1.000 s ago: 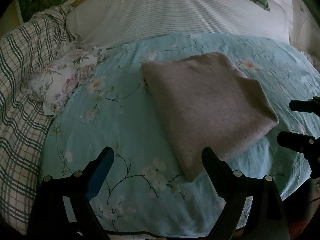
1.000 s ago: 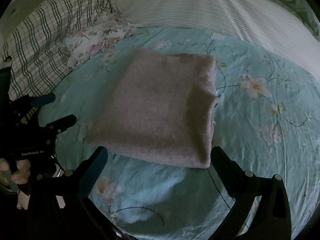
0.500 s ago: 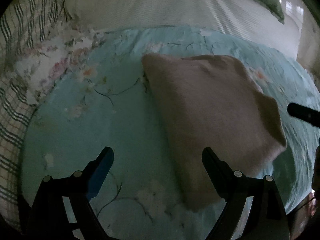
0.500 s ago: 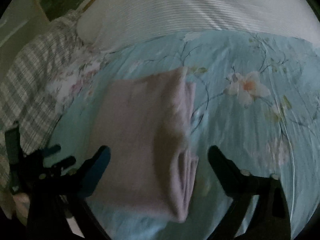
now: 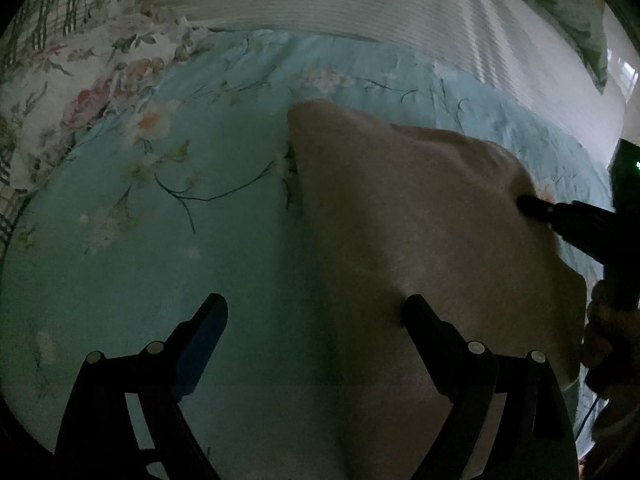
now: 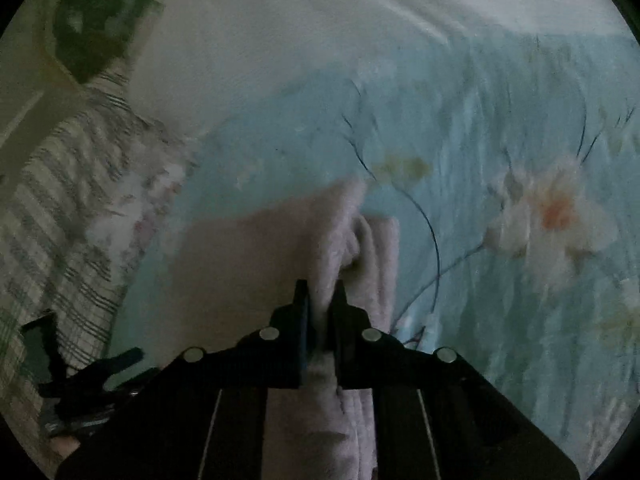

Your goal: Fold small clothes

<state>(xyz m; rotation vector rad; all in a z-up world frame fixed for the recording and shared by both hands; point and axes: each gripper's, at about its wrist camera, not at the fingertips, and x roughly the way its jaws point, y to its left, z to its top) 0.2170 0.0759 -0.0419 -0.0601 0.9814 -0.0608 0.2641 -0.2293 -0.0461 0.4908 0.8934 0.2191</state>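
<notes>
A folded pinkish-grey garment (image 5: 420,248) lies on the light blue floral bedsheet (image 5: 180,264). My left gripper (image 5: 316,312) is open, low over the garment's left edge, with its right finger (image 5: 424,320) on the cloth and its left finger over the sheet. My right gripper (image 6: 319,292) is shut on the garment's right edge (image 6: 320,240), where stacked layers show. It appears in the left wrist view (image 5: 532,204), its tip pressed into the cloth. The left gripper appears in the right wrist view (image 6: 92,372) at lower left.
A white striped pillow (image 5: 360,4) lies across the back of the bed. A floral cloth (image 5: 80,80) and a plaid blanket (image 6: 52,208) lie at the left. A green pillow (image 5: 568,12) sits at back right.
My right gripper moved in to the garment's right edge and closed on it. My left gripper moved forward and lower, still open, so that it straddles the garment's left edge.
</notes>
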